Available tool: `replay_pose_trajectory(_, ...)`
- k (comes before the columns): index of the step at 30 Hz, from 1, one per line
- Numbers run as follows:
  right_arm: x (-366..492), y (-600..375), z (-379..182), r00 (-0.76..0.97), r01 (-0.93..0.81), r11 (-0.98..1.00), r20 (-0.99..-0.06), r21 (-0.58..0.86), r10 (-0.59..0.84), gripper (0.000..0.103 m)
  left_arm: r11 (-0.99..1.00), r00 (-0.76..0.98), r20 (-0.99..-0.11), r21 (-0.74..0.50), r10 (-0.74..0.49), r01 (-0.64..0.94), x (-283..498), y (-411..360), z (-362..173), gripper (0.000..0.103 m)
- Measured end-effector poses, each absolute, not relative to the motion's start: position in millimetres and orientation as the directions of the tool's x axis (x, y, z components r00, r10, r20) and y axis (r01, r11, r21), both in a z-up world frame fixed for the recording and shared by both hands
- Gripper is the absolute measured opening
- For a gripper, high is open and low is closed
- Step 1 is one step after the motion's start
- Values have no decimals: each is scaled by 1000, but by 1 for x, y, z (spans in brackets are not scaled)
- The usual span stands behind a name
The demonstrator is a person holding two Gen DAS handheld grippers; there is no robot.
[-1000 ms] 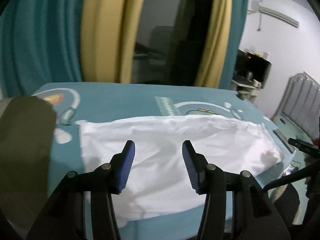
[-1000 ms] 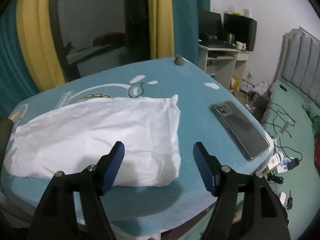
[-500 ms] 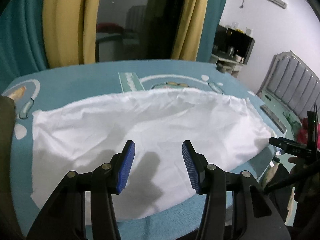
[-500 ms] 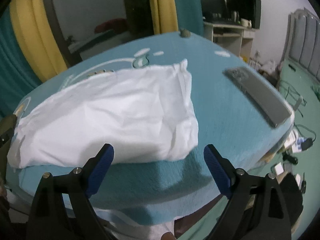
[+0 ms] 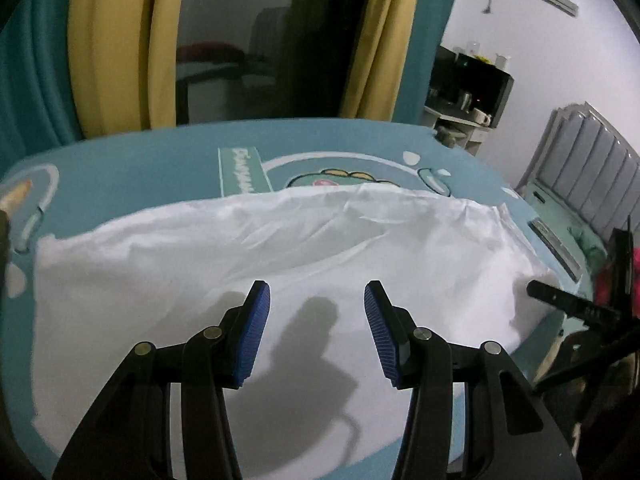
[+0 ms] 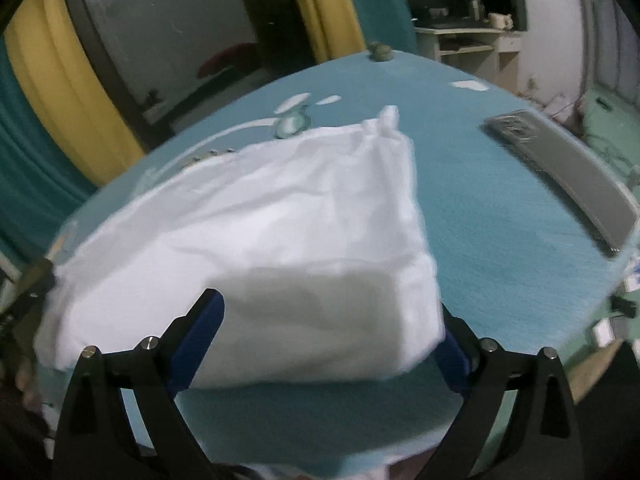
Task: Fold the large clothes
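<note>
A white garment (image 5: 256, 264) lies folded into a wide band across the teal table (image 5: 160, 160); it also shows in the right wrist view (image 6: 256, 240). My left gripper (image 5: 316, 308) is open and empty, hovering over the garment's near middle. My right gripper (image 6: 332, 320) is wide open at the garment's near right corner, its jaws on either side of that corner, and its right fingertip is partly hidden behind the cloth. The right gripper's black frame (image 5: 576, 308) shows at the right edge of the left wrist view.
A phone (image 6: 568, 176) lies on the table right of the garment, near the edge. A small dark object (image 6: 380, 50) sits at the far table edge. Curtains and a dark window stand behind; a desk and a bed are to the right.
My right gripper has opened wider and moved forward and down to the garment's near right corner. My left gripper has moved in over the garment and stayed open.
</note>
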State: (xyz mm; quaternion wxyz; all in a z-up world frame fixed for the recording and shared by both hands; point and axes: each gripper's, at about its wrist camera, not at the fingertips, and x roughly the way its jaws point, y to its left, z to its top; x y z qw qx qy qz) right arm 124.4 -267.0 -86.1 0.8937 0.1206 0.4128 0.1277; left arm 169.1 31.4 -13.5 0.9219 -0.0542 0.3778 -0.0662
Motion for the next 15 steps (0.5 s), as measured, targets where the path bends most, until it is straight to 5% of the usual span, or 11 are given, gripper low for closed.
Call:
replay_pose_trajectory(11,153,-238,-94,583,-248,779,-554,575,594,91,994,617,-780,-61,-104,91,200,16,-56,52)
replay_pose_trajectory(12,156,-234,-95,573,-254,772,-552,583,606,75,994,621,-777,-61,-104,90,200,17,-57,52)
replay_pose_trajectory(13,159,-229,-98,556,-254,766,-558,591,616,47,994,624,-774,-63,-104,88,200,17,-59,52)
replay_pose_trajectory(15,164,-218,-98,539,-272,768,-569,580,621,41,995,629,-771,-57,-97,83,199,16,-59,52)
